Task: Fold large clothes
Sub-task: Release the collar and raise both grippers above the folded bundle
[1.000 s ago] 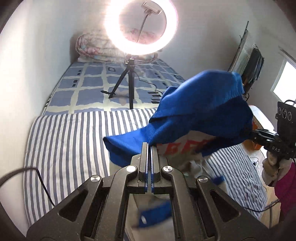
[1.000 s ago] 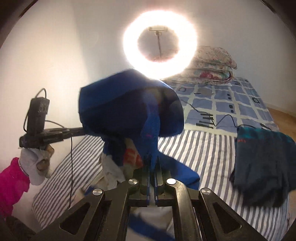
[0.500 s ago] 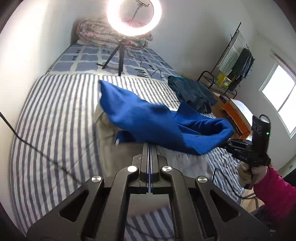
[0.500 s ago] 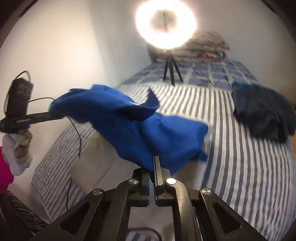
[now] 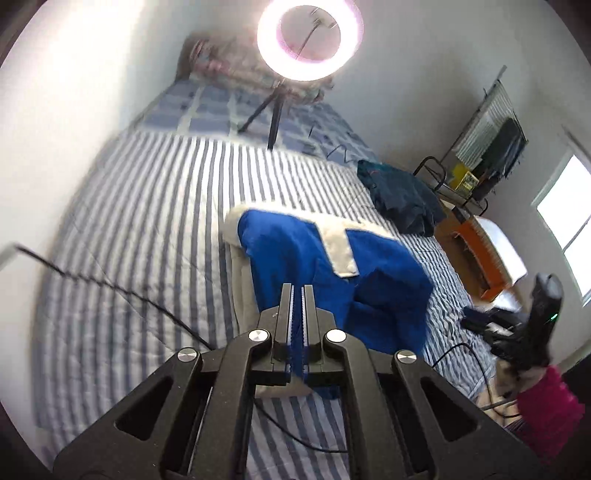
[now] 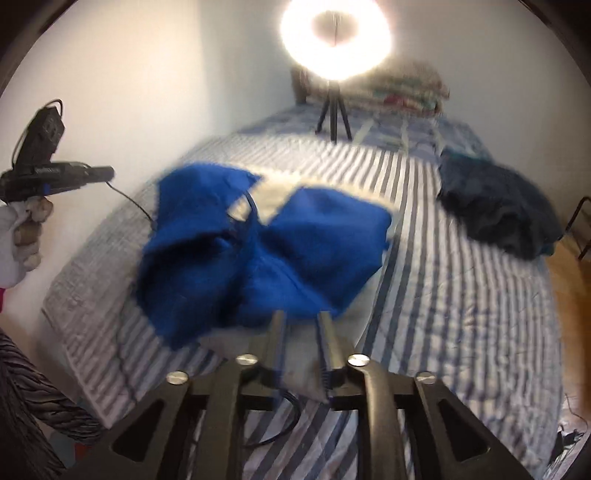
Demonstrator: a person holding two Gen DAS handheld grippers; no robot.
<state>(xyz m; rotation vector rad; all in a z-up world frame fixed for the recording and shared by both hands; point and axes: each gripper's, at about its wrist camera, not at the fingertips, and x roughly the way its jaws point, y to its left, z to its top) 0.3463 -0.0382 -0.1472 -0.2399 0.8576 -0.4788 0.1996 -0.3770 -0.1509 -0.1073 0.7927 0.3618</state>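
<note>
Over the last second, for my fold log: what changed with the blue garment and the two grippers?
The blue garment went from held up in the air down onto the striped bed. The right gripper opened and let it go; the left gripper stays shut on blue cloth. The dark clothes pile and ring light stayed put.

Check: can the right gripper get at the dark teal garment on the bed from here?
Probably yes. The right gripper is open and empty, and only bare striped sheet lies between it and the dark teal garment; the blue garment sits off that line.
</note>
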